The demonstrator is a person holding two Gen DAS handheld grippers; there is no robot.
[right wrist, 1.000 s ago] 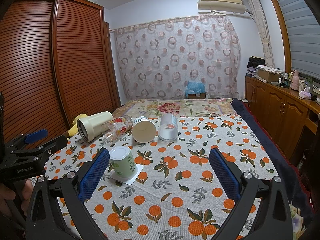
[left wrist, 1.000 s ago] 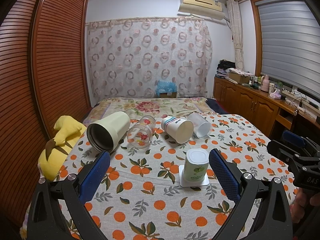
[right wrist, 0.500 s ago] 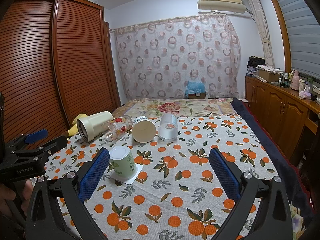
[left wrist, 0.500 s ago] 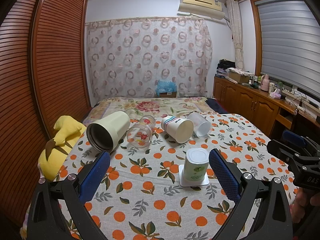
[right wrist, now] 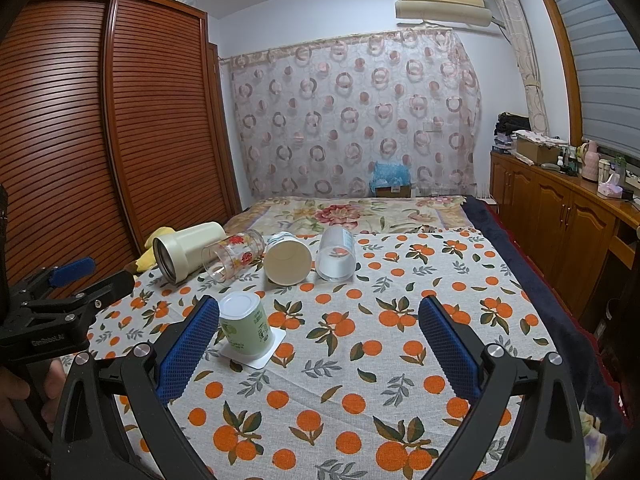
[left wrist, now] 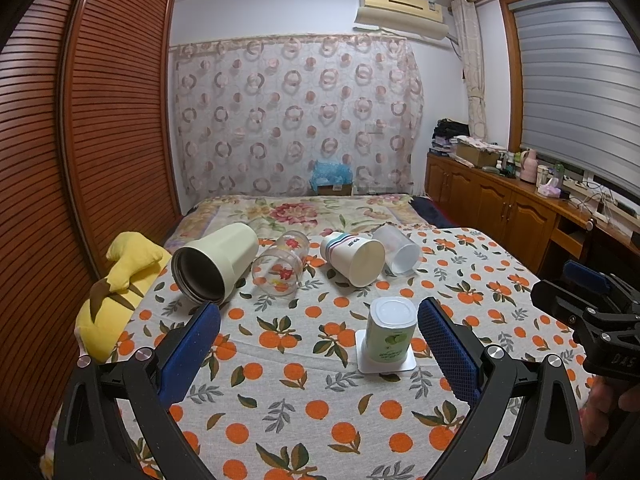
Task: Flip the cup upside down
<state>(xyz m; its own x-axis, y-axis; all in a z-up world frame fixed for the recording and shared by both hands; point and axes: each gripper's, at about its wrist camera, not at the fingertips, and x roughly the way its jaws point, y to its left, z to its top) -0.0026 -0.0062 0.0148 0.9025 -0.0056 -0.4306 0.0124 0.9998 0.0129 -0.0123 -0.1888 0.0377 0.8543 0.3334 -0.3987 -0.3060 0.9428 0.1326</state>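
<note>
Bed, covered by an orange-print cloth (left wrist: pixel 304 364): a white square coaster (left wrist: pixel 385 362) at centre carries an upside-down green-labelled cup (left wrist: pixel 390 330). Lying on their sides toward 12 o'clock, in a row from 10 to 1 o'clock: cream tumbler (left wrist: pixel 218 262), flowered glass (left wrist: pixel 282 266), striped paper cup (left wrist: pixel 354 254), clear plastic cup (left wrist: pixel 398 250). At 9 o'clock, on the bed's edge, a yellow plush toy (left wrist: pixel 116 292); beyond the row, a floral bedspread (left wrist: pixel 304 214).

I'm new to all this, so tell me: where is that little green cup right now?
The green cup stands on a white coaster on the orange-print cloth, right of centre in the left wrist view, nearer than the four cups lying in a row.
</note>
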